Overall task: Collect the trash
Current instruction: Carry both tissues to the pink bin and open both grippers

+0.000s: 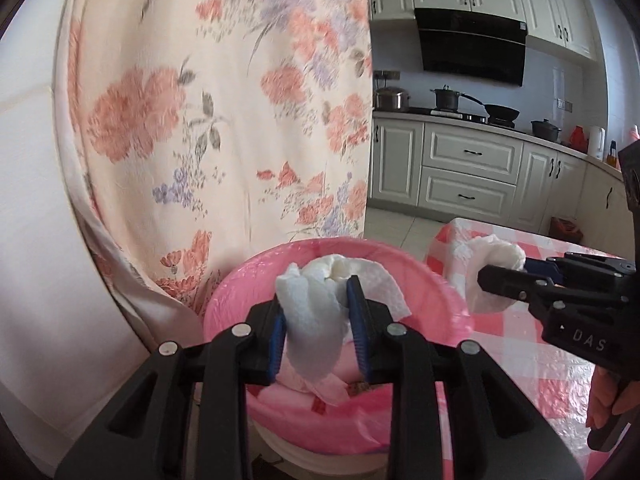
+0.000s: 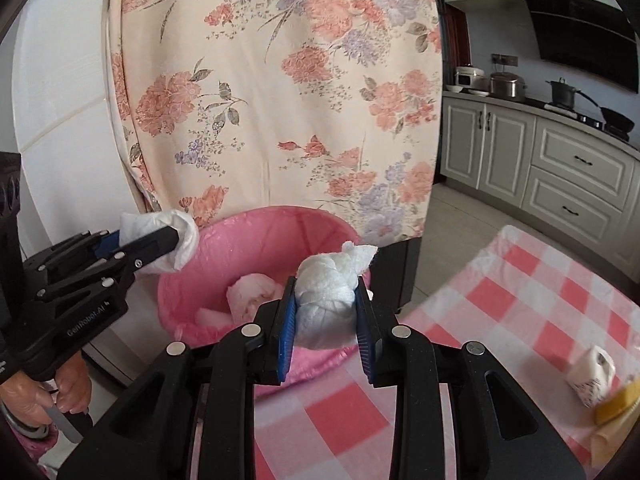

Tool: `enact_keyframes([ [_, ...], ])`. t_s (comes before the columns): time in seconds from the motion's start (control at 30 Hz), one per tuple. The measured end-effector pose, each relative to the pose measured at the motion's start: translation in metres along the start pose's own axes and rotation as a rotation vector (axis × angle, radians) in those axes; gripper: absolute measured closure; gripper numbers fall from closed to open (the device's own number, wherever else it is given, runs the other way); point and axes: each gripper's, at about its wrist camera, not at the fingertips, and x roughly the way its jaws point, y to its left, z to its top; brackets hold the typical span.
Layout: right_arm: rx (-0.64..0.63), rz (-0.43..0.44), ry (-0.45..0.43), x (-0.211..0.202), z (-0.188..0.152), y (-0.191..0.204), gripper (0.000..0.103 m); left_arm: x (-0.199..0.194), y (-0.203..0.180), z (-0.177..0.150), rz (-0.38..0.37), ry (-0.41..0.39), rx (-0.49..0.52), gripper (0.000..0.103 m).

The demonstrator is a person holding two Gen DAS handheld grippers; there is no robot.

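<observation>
1. At far left a pale wall or panel (image 1: 36, 208) curves down to the floor, with a floral curtain (image 1: 224, 112) hanging just beside it; the hem of the curtain falls behind the back rim of the bin.
2. The bin with its pink liner (image 1: 432, 292) stands below the curtain, its mouth open upward. Crumpled tissues (image 2: 256, 294) already lie inside. Its right rim sits just beside the table edge.
3. The left gripper (image 1: 320, 316) hangs over the bin mouth, its blue pads clamped on a loose white tissue (image 1: 316, 320) that droops below the fingers.
4. The right gripper (image 2: 326, 312) is pressed shut on a tight white tissue wad (image 2: 328, 304), held over the near rim of the bin where it meets the table corner. In the left wrist view it comes in from the right, well clear of the left gripper.
5. The table with its pink checked cloth (image 2: 516, 304) runs off to the right; a small printed tissue roll (image 2: 592, 374) and a yellow item (image 2: 616, 400) lie near its right edge.
6. Beyond the table is bare tiled floor (image 2: 452, 216), then the kitchen cabinets (image 1: 468, 168).
</observation>
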Motion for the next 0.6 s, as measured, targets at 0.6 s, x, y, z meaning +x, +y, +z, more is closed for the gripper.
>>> enact_keyframes([
  [0.6, -0.051, 0.074, 0.076, 0.073, 0.007, 0.017, 0.053, 0.049, 0.050, -0.006, 0.049, 0.054, -0.087, 0.043],
])
